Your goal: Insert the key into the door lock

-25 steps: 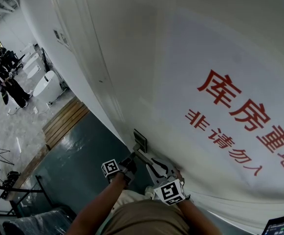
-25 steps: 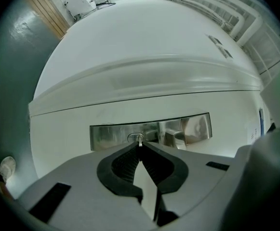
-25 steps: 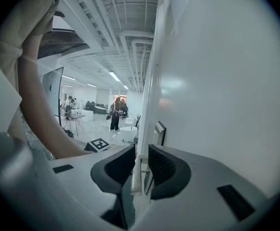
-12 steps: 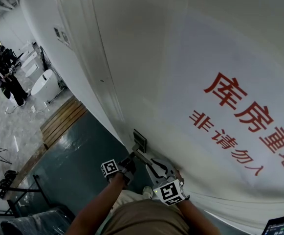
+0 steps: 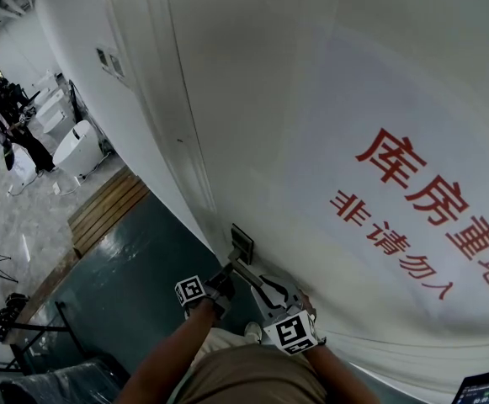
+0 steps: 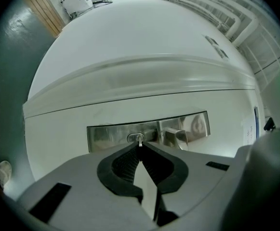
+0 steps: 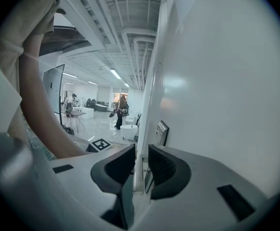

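Note:
A white door fills the head view, with a steel lock plate [image 5: 241, 242] low on it. In the left gripper view the lock plate [image 6: 106, 134] lies straight ahead. My left gripper [image 6: 140, 145] is shut on a small silver key [image 6: 139, 139], whose tip sits at the keyhole [image 6: 135, 137]. The door handle [image 6: 178, 134] juts out just right of it. In the right gripper view the handle lever [image 7: 137, 174] runs between the jaws of my right gripper [image 7: 140, 150], which close on it. Both grippers [image 5: 227, 276] [image 5: 259, 284] meet at the lock.
Red characters [image 5: 429, 200] are printed on a sheet on the door. Down the hall to the left stand a person [image 5: 13, 133], white tubs [image 5: 76, 146] and a wooden step [image 5: 109, 204]. A laptop corner [image 5: 484, 385] shows at bottom right.
The head camera has drifted slightly. Both grippers stay where they were at the lock.

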A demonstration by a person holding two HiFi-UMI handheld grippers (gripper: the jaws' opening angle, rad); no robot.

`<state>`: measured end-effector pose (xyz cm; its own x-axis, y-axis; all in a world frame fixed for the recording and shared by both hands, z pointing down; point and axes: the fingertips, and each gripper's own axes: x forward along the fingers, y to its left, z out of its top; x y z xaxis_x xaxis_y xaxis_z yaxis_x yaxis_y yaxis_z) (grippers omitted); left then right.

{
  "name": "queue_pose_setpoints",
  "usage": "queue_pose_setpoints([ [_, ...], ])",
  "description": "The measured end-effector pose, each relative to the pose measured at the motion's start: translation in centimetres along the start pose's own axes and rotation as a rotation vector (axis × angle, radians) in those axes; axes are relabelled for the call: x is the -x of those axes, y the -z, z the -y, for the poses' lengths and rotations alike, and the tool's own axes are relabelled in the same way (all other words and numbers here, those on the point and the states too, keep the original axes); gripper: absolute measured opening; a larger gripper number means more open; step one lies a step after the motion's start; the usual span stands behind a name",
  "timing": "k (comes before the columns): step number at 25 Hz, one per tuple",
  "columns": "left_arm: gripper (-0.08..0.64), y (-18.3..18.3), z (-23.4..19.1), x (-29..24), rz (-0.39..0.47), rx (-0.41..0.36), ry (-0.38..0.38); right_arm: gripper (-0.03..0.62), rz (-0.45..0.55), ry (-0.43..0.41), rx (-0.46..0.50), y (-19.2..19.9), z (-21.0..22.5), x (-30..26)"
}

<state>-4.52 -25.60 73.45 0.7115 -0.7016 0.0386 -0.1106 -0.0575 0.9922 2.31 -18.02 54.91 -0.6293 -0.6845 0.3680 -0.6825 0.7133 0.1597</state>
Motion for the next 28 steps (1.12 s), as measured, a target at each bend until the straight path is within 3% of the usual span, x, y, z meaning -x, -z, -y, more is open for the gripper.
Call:
queue_pose_setpoints([
  [16,0.031,0.02,0.03,-0.26,-0.023,0.019,0.001,0.089,-0.02,-0.012,0.006,0.44,-0.39,-0.02],
  [28,0.032,0.16,0.21,-0.8,0.033,0.055,0.003,0.089,-0.017,-0.021,0.006,0.34,-0.26,-0.33],
])
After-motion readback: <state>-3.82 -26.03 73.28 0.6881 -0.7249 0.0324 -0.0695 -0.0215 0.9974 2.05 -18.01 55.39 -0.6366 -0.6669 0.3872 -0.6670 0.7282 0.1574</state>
